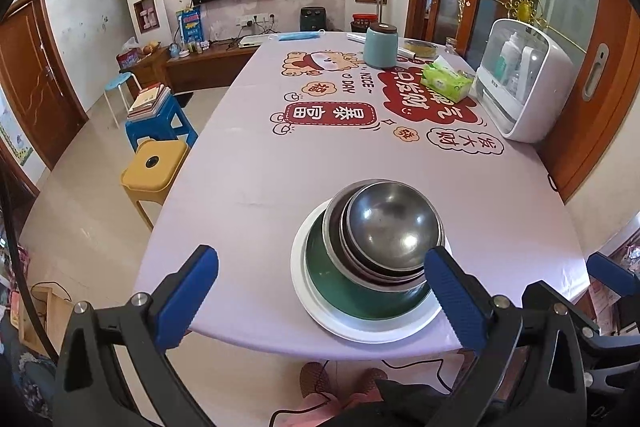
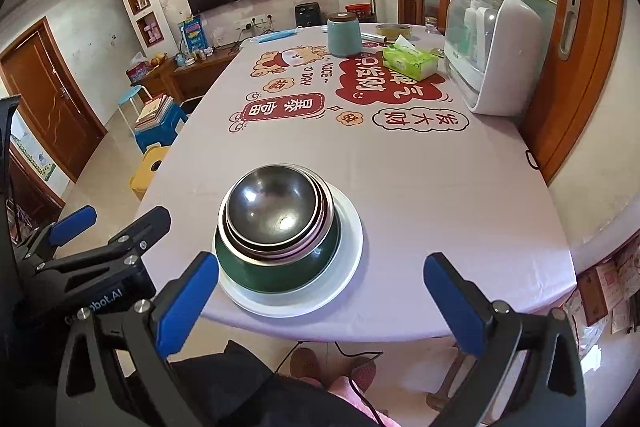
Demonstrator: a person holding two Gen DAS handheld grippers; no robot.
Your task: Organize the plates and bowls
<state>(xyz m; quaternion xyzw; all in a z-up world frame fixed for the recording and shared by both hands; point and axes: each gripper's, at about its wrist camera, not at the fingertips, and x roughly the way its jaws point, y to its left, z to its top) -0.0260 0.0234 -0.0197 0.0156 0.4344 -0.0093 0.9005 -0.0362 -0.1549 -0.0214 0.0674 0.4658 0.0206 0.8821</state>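
Observation:
A stack stands near the table's front edge: several nested steel bowls (image 1: 394, 227) (image 2: 274, 213) inside a green bowl (image 1: 340, 287) (image 2: 276, 269) on a white plate (image 1: 320, 311) (image 2: 348, 251). My left gripper (image 1: 320, 299) is open and empty, held at the front edge just short of the stack. My right gripper (image 2: 320, 301) is open and empty, to the right of the stack. The left gripper also shows at the left of the right wrist view (image 2: 116, 227).
The table (image 1: 248, 179) has a lilac printed cloth. At its far right stand a white cabinet-like appliance (image 1: 524, 79), a green tissue pack (image 1: 446, 79) and a teal canister (image 1: 380, 45). Yellow (image 1: 154, 167) and blue (image 1: 160, 123) stools stand left of the table.

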